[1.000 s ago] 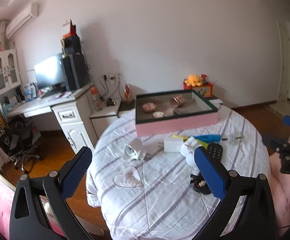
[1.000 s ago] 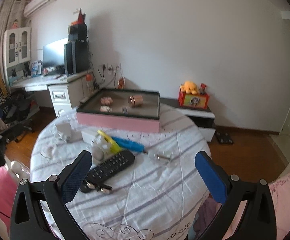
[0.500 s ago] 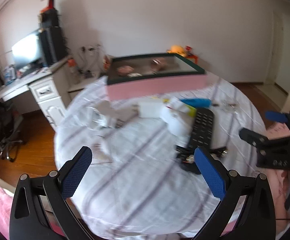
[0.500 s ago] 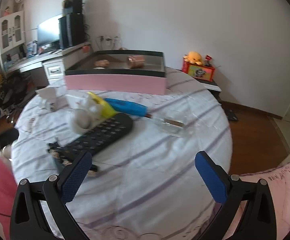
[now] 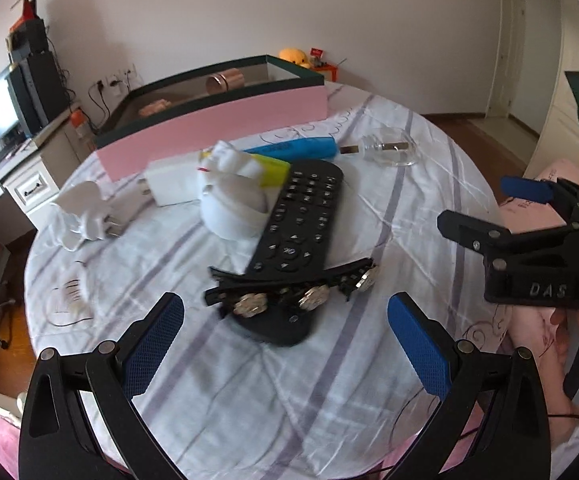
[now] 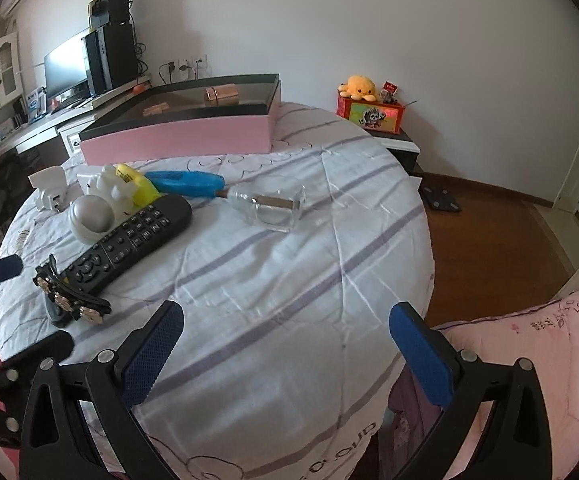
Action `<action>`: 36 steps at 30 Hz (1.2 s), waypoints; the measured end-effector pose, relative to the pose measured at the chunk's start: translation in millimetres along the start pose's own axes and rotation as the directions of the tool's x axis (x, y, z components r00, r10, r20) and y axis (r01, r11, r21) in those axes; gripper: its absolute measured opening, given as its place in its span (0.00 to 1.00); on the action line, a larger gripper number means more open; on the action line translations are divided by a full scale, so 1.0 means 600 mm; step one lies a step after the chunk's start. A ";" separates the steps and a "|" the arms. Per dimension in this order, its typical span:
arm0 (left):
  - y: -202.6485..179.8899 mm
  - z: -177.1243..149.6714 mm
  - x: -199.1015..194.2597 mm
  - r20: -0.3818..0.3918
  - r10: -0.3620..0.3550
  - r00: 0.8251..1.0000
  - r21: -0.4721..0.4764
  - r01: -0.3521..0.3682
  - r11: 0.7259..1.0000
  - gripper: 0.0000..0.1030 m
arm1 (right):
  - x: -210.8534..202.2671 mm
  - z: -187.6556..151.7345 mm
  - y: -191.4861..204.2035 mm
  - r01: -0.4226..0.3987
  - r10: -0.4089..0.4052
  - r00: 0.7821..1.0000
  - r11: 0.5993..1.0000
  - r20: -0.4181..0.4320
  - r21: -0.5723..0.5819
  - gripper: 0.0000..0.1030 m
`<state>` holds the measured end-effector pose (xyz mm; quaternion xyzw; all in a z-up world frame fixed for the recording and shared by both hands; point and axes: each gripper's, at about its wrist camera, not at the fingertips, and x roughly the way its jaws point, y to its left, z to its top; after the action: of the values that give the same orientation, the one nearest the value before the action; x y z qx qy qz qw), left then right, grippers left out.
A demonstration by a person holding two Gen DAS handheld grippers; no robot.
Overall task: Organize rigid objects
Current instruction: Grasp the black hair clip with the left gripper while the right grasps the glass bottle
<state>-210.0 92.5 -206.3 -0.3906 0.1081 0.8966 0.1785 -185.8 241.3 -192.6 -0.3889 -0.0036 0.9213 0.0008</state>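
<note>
Remote control (image 5: 295,236), long, black, matte plastic, lies diagonally, pointing toward pink box (image 5: 217,132); left gripper (image 5: 285,344) and right gripper (image 6: 285,344) fingers spread apart, empty

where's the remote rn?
Remote lies mid-table in the left wrist view, ahead of the open left gripper, beside the white dome, under the studded strap.

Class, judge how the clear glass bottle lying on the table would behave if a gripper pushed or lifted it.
The clear glass bottle looks hard and smooth, so probably slippery and breakable. It lies on its side on soft cloth; its flat faces suggest sliding rather than rolling.
</note>
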 end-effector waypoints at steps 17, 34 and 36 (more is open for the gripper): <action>0.067 0.004 0.011 0.017 -0.025 1.000 -0.150 0.028 0.988 0.94 | 0.021 0.004 -0.005 -0.031 0.031 1.000 0.999 -0.006 0.012 1.00; 0.208 -0.022 0.043 -0.039 0.150 0.988 -0.285 -0.155 0.946 0.95 | 0.112 0.084 0.017 -0.018 0.018 0.999 1.000 -0.050 -0.004 1.00; 0.209 -0.024 0.044 -0.035 0.152 0.988 -0.268 -0.155 0.951 0.98 | 0.124 0.089 0.017 -0.015 0.014 0.998 1.000 -0.063 -0.011 1.00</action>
<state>-267.9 -20.3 -228.7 -0.4078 0.0163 0.9114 0.0526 -275.7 231.2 -208.5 -0.4178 -0.0059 0.9085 -0.0078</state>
